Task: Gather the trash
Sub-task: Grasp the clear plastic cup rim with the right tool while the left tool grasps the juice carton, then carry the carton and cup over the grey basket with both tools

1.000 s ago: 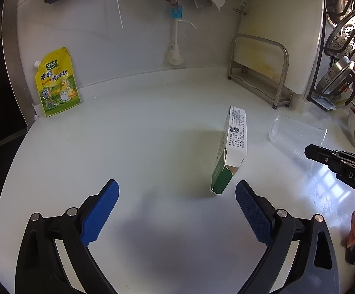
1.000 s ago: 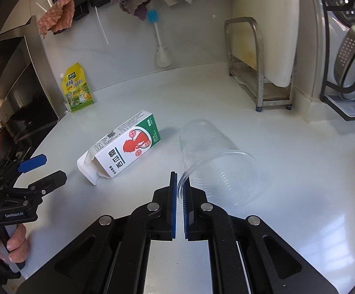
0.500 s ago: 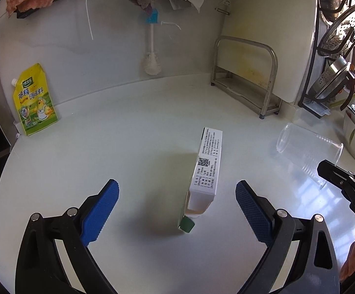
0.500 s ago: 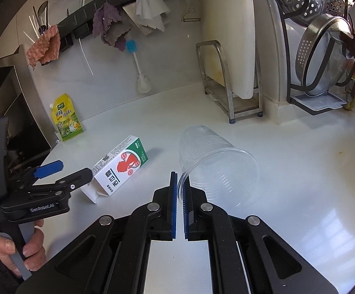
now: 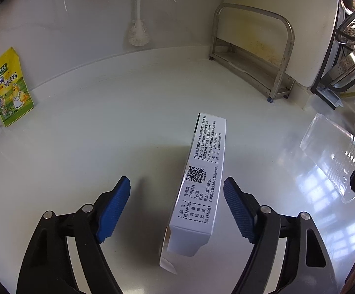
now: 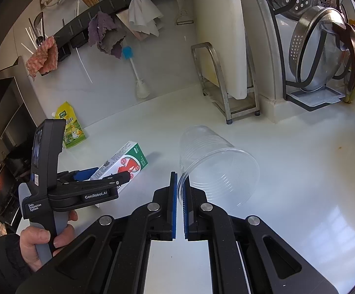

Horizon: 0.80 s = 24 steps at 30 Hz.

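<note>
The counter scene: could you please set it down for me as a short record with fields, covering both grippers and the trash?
surface: white counter
left gripper: fingers closing around the box, pads not yet touching it
box: lying on the counter, between the left fingers
right gripper: shut on the cup's rim
cup: clear plastic, on its side, mouth toward the right gripper
pouch: yellow, upright against the back wall, untouched
brush: white, hanging on the wall
</note>
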{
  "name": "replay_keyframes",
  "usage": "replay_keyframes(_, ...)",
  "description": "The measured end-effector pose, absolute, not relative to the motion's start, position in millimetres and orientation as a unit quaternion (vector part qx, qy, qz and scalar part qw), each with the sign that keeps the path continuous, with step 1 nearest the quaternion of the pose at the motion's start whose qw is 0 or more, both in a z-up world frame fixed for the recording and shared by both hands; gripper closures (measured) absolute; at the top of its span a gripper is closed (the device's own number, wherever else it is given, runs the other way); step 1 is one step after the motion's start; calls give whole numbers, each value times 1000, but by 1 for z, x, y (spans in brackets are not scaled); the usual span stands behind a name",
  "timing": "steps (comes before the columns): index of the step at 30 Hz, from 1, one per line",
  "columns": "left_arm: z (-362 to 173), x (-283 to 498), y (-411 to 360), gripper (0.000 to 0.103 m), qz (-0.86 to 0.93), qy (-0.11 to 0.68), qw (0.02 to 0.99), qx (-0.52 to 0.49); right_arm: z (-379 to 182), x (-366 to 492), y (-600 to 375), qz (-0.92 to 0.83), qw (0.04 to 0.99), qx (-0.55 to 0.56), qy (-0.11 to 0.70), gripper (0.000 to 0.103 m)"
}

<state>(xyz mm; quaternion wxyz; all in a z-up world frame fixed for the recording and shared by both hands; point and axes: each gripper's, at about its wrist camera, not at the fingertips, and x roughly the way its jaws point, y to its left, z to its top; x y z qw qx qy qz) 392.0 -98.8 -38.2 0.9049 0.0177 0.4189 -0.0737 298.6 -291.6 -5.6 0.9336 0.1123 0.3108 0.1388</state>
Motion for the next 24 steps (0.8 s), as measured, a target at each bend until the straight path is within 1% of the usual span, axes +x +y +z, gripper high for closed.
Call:
replay_keyframes(1, -38, 391, -99, 35, -78, 417, 905, 16, -6, 299, -291, 138, 934, 112, 311, 99)
replay_keyframes(2, -37, 390, -99, 37, -81, 416, 906, 15, -6, 298, -291, 136, 934, 111, 311, 99)
replay_keyframes(3, -38, 390, -100, 45, -84, 417, 905, 16, -6, 298, -291, 134, 934, 110, 312, 99)
replay_keyframes(4, -38, 390, -100, 55, -85, 418, 904, 19, -7, 297, -292, 132, 934, 112, 312, 99)
replay_keyframes(5, -39, 391, -101, 62, -88, 421, 903, 20, -7, 295, -292, 131, 934, 115, 313, 99)
replay_keyframes(6, -40, 391, -100, 74, -90, 424, 901, 20, -8, 294, -292, 129, 934, 115, 313, 99)
replay_keyframes(12, -35, 386, -91, 76, -70, 407, 910, 20, -8, 281, -295, 115, 938, 111, 307, 99)
replay_keyframes(24, 5, 320, -90, 77, -84, 314, 945, 29, -7, 237, -302, 89, 943, 125, 296, 99)
